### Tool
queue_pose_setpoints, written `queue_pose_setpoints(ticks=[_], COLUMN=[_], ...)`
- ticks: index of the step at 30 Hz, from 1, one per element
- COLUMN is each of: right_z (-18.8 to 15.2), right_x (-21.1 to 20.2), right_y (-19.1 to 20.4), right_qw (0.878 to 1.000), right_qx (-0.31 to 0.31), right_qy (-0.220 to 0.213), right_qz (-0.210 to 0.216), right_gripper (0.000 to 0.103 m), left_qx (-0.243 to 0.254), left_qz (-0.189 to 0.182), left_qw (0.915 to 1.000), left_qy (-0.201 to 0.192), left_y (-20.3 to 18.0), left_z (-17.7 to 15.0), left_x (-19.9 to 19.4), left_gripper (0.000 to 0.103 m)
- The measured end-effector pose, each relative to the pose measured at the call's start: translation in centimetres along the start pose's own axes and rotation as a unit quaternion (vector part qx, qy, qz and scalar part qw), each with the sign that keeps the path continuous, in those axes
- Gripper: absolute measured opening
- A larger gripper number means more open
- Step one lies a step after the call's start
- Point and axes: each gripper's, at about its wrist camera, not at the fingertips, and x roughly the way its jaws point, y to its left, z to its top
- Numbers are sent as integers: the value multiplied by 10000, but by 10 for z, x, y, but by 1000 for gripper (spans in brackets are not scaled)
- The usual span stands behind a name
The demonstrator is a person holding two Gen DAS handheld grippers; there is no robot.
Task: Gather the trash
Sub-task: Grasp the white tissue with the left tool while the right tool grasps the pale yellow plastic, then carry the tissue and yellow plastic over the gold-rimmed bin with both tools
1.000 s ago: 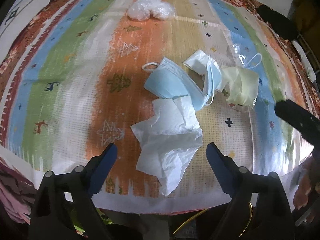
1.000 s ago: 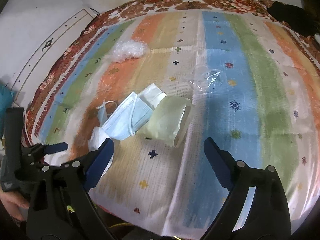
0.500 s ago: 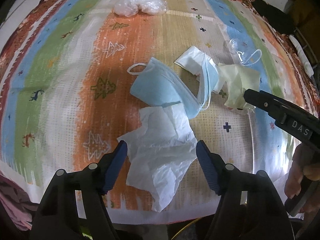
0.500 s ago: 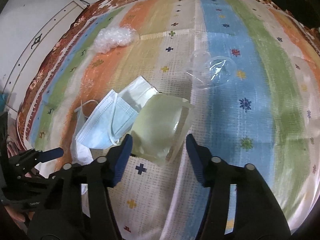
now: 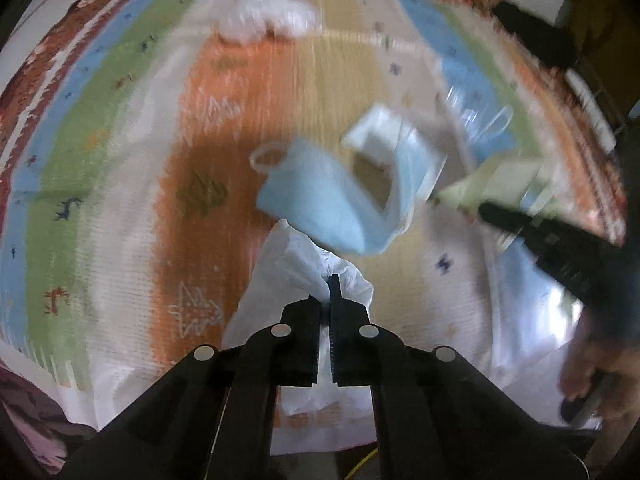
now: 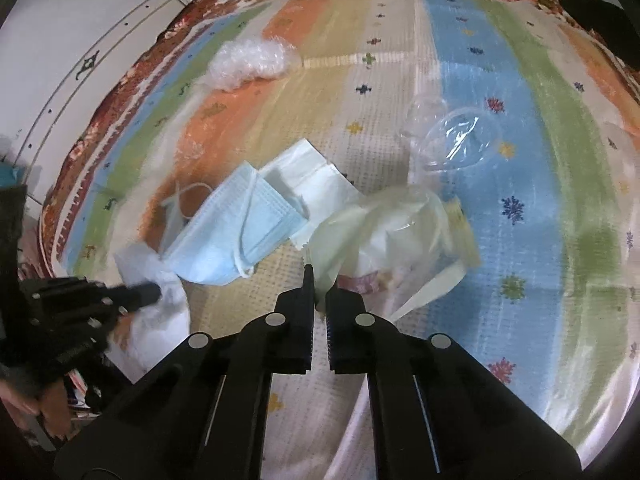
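White tissue (image 5: pixel 288 280) pinched in left tongs (image 5: pixel 329 280); right tongs (image 6: pixel 316 280) grip yellowish wrapper (image 6: pixel 400 232); left view blurred.

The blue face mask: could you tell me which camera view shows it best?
The right wrist view: the blue face mask is sharp there, its pleats and ear loop visible. The left wrist view shows it too, but smeared by motion blur.
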Motion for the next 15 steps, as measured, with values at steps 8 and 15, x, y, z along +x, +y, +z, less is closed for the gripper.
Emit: queue_pose_setpoints(ticks=[8,15], right_z=[-18,-29], right_x=[-32,-75], right_y=[3,13], right_qw=[9998,9984], right_qx=[-48,-274], right_qy=[-138,-445], right_qz=[-118,-202], right_gripper=[4,4], left_qx=[160,277], left_qz=[-165,-334], left_qw=[9993,9973], left_qy=[-297,-585], left_y=[-21,-40], left_z=[-9,-20], left_x=[-36,-68], left_gripper=[3,3])
